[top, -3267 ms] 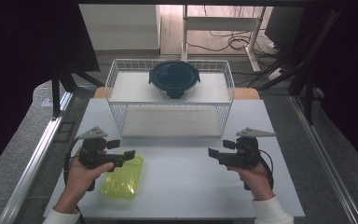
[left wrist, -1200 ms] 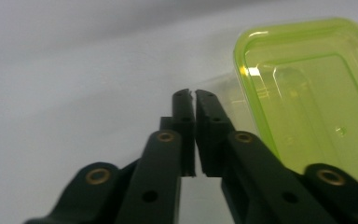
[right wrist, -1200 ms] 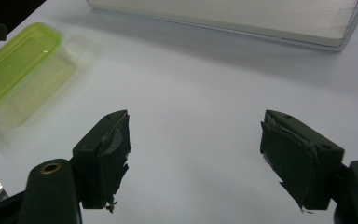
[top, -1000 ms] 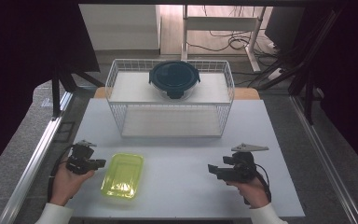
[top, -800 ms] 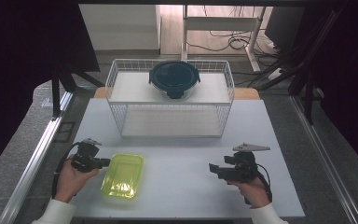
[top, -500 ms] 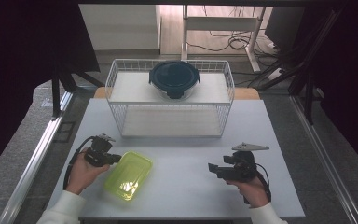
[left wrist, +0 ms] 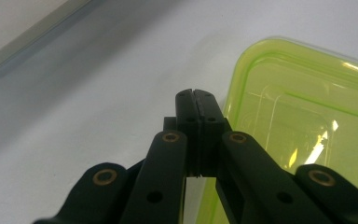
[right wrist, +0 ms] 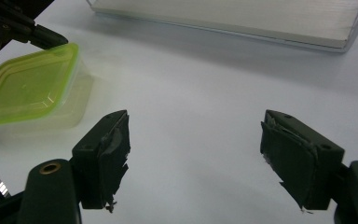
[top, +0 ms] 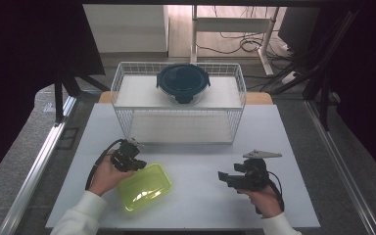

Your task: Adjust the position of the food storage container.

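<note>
Translucent lime-green lidded container (top: pixel 144 187), rounded corners; left gripper (top: pixel 133 163) fingers clenched empty beside it; right gripper (top: pixel 223 177) fingers released

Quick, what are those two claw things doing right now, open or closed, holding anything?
Left gripper: fingers closed together, holding nothing, at the edge of the green container.
Right gripper: fingers open, nothing between them.
</note>
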The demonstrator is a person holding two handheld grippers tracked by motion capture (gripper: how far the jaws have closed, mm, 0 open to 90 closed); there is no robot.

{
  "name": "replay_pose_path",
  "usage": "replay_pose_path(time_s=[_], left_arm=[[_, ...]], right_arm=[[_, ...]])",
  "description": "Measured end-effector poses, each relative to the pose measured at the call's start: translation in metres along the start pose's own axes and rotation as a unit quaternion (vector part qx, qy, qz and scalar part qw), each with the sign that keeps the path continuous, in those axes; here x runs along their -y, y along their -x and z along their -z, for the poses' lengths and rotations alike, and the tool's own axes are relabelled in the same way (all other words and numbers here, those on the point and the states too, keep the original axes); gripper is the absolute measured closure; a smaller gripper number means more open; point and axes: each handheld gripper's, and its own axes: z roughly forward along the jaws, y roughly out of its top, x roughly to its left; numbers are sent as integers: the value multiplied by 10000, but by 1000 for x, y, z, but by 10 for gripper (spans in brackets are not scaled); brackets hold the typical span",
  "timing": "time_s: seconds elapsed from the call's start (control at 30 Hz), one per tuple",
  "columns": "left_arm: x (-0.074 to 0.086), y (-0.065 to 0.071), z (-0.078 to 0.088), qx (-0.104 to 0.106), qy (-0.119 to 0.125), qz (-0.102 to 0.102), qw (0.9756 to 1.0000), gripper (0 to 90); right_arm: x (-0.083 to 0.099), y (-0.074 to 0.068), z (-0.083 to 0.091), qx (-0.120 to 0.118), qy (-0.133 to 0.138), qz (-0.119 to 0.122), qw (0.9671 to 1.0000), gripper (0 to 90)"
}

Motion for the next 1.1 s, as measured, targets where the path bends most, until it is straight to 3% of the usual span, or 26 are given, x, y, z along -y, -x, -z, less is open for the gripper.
replay_pose_path(time_s=[0.17, 0.27, 0.4, 0.5, 0.57, 0.67, 0.77, 0.97, 1.1], left_arm=[[12, -8, 19, -261, 129, 307, 9991, 900], [28, -13, 37, -414, 181, 574, 9973, 900], [56, -16, 53, -559, 260, 965, 9934, 900], [79, -17, 56, -542, 149, 1370, 9890, 900], [93, -15, 55, -499, 69, 1522, 9871, 900], [110, -7, 48, -317, -38, 1618, 9863, 900], [118, 2, 44, -192, -70, 1591, 9871, 900], [117, 17, 41, -42, -49, 1440, 9896, 900], [113, 19, 37, 77, -22, 1448, 9894, 900]], right_arm=[[0, 1, 0, 14, -1, -17, 10000, 239], [0, 1, 1, 22, 1, -18, 10000, 239], [1, 0, -1, 29, -33, -12, 10000, 239], [1, 0, -2, 37, -38, 2, 10000, 238], [1, 0, -2, 33, -44, -18, 10000, 237], [1, 1, -3, 42, -50, -28, 10000, 237], [1, 0, -3, 40, -59, -35, 10000, 237], [1, 2, -4, 51, -64, -35, 10000, 235], [2, 5, -4, 138, -88, -95, 9998, 228]])
